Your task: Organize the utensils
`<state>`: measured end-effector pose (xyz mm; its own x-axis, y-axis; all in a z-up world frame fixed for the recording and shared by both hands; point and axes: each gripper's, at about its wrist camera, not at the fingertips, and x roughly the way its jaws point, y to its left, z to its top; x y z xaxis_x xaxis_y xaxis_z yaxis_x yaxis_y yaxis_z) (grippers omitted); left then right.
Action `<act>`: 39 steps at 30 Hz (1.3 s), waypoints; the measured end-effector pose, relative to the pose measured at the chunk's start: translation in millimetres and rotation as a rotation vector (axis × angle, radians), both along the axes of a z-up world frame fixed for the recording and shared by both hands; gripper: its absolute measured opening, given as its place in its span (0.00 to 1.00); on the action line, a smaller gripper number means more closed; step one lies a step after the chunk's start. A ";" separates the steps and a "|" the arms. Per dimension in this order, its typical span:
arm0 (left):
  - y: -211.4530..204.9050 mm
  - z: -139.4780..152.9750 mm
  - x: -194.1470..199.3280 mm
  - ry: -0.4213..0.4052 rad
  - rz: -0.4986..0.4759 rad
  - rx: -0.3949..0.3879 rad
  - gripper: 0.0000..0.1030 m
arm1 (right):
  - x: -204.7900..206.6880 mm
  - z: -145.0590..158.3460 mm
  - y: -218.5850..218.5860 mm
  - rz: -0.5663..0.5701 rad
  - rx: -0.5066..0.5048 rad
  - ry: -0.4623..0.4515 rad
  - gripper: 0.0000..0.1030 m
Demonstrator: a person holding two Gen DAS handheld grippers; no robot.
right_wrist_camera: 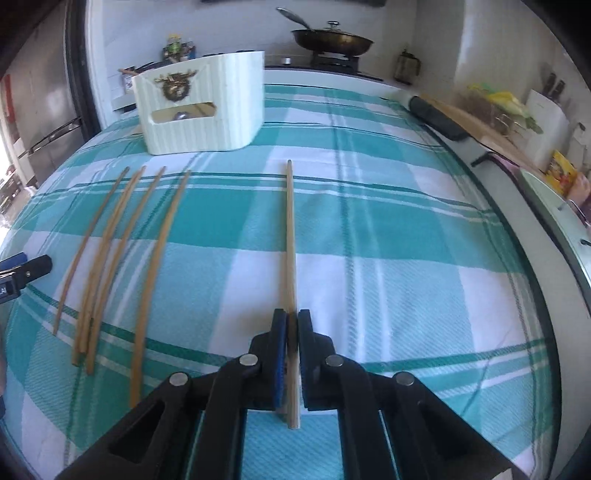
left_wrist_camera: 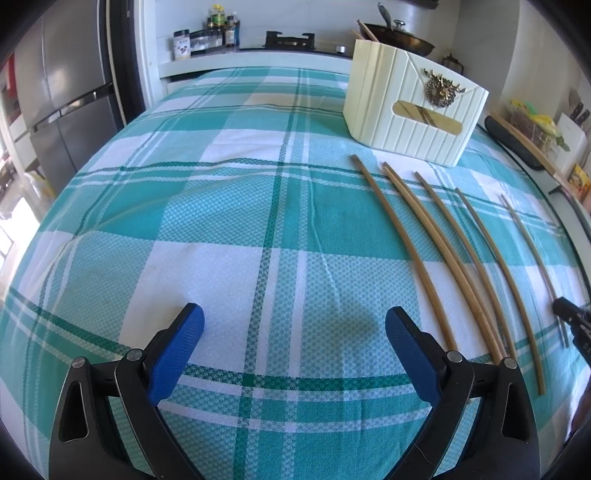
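Several wooden chopsticks (left_wrist_camera: 410,254) lie side by side on the teal checked cloth, right of my left gripper (left_wrist_camera: 293,332), which is open and empty above the cloth. In the right wrist view the same loose chopsticks (right_wrist_camera: 110,254) lie at the left. My right gripper (right_wrist_camera: 291,325) is shut on one chopstick (right_wrist_camera: 290,229) that points straight ahead over the cloth. A cream ribbed holder box (left_wrist_camera: 410,107) with a gold deer badge stands beyond the chopsticks, with sticks inside; it also shows in the right wrist view (right_wrist_camera: 207,107).
The table's cloth (left_wrist_camera: 221,206) reaches a kitchen counter at the back with a stove, a wok (right_wrist_camera: 332,38) and spice bottles (left_wrist_camera: 218,26). A fridge (left_wrist_camera: 62,96) stands at the left. A dark roll and a wooden board (right_wrist_camera: 465,122) lie at the table's right edge.
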<state>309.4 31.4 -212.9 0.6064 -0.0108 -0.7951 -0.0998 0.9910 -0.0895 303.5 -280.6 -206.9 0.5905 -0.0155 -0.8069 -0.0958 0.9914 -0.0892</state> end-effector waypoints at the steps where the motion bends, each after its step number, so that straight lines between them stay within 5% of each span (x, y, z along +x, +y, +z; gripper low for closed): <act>1: 0.1 0.1 0.0 -0.001 0.000 -0.002 0.96 | -1.8 -0.3 -4.3 -0.012 -0.007 -0.006 0.06; 4: 5.0 2.1 -1.4 -0.017 -0.002 -0.043 0.96 | -3.4 -0.3 -13.7 -0.039 0.018 -0.016 0.10; 8: 5.6 9.1 -5.7 -0.035 -0.006 -0.108 0.96 | -1.6 -1.2 -12.9 -0.026 0.039 -0.013 0.36; 12: -14.3 17.1 -4.2 -0.013 -0.050 -0.140 0.96 | -2.4 -2.1 -14.8 -0.023 0.058 -0.010 0.37; 20: -62.3 9.5 21.0 0.057 -0.081 0.064 0.94 | -2.6 -2.8 -16.9 -0.023 0.064 -0.010 0.37; 25: -75.3 6.3 17.9 0.054 -0.140 0.101 0.67 | -2.5 -2.6 -16.4 -0.023 0.062 -0.010 0.37; 28: -80.8 9.5 12.1 0.042 -0.177 0.111 0.29 | -2.8 -2.9 -15.4 -0.023 0.057 -0.011 0.37; 29: -82.4 9.9 11.0 0.041 -0.182 0.118 0.07 | -2.7 -3.0 -14.7 -0.023 0.055 -0.011 0.37; 33: -75.3 9.3 3.8 0.037 -0.144 0.103 0.04 | -2.8 -2.6 -15.2 -0.022 0.056 -0.012 0.36; 39: -36.7 9.3 -12.1 0.045 -0.008 0.078 0.04 | -6.0 -0.9 -20.6 -0.045 0.062 -0.020 0.10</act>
<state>297.3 -5.3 -203.6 0.5701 0.0478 -0.8202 -0.0943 0.9955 -0.0076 297.5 -301.3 -207.9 0.6067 0.0071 -0.7949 -0.0500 0.9983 -0.0292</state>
